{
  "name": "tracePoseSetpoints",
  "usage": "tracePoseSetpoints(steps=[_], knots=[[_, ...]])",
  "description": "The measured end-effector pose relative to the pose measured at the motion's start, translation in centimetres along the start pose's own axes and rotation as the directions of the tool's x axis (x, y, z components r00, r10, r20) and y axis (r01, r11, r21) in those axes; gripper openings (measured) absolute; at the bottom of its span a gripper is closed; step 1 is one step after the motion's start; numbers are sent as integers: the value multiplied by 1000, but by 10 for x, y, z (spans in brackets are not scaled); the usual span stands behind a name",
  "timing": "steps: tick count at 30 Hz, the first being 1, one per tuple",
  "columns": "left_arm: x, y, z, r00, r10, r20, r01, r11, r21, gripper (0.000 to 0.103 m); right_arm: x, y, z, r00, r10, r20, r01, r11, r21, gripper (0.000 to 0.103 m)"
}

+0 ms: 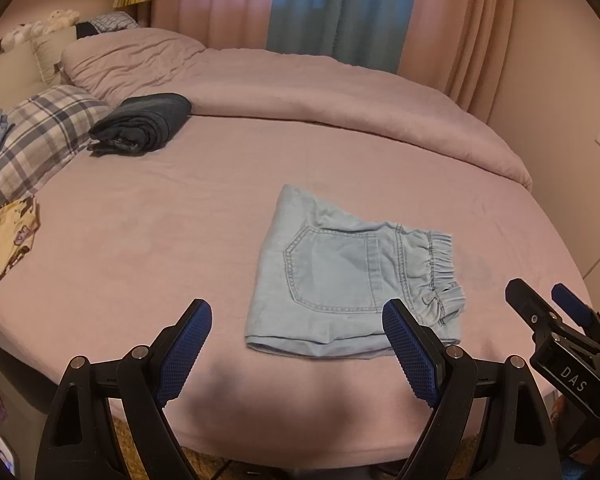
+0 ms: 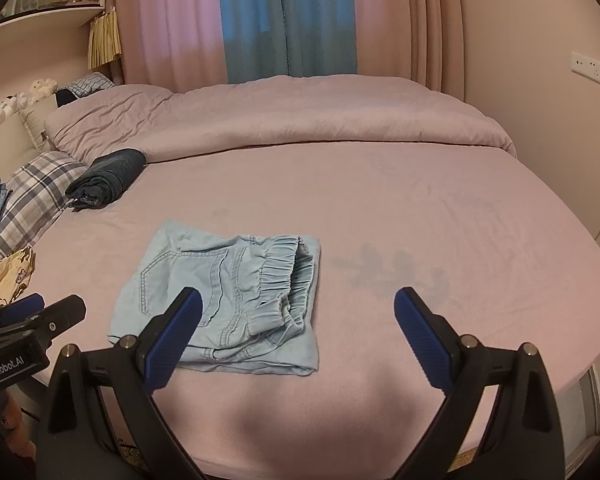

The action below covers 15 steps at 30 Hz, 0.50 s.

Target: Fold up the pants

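Two hand-held grippers, left (image 1: 298,354) and right (image 2: 296,338), are hovering wide and empty near the folded light-blue denim pants (image 1: 340,276), probably because folding is finishing.

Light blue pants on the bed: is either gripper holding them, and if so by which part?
Nothing is held. The left gripper and right gripper are both open and empty, above the folded light blue pants, which lie free on the bed.

The pants (image 1: 340,276) are light blue denim, folded into a compact, roughly square bundle. They lie flat on the pink bed (image 1: 180,220) near its front edge, back pocket up and elastic waistband to the right.
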<state>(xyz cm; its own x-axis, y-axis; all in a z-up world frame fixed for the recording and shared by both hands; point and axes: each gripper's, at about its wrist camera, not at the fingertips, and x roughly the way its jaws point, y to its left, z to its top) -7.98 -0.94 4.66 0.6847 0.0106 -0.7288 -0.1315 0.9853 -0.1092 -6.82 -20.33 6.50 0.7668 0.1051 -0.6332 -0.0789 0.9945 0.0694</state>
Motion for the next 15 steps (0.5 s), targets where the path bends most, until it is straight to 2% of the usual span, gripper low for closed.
tracePoseSetpoints(steps=[15], knots=[[-2, -2, 1, 1000, -17, 21, 17, 1000, 7, 87, 4, 4, 0, 1000, -11, -12, 11, 1000, -5, 98]])
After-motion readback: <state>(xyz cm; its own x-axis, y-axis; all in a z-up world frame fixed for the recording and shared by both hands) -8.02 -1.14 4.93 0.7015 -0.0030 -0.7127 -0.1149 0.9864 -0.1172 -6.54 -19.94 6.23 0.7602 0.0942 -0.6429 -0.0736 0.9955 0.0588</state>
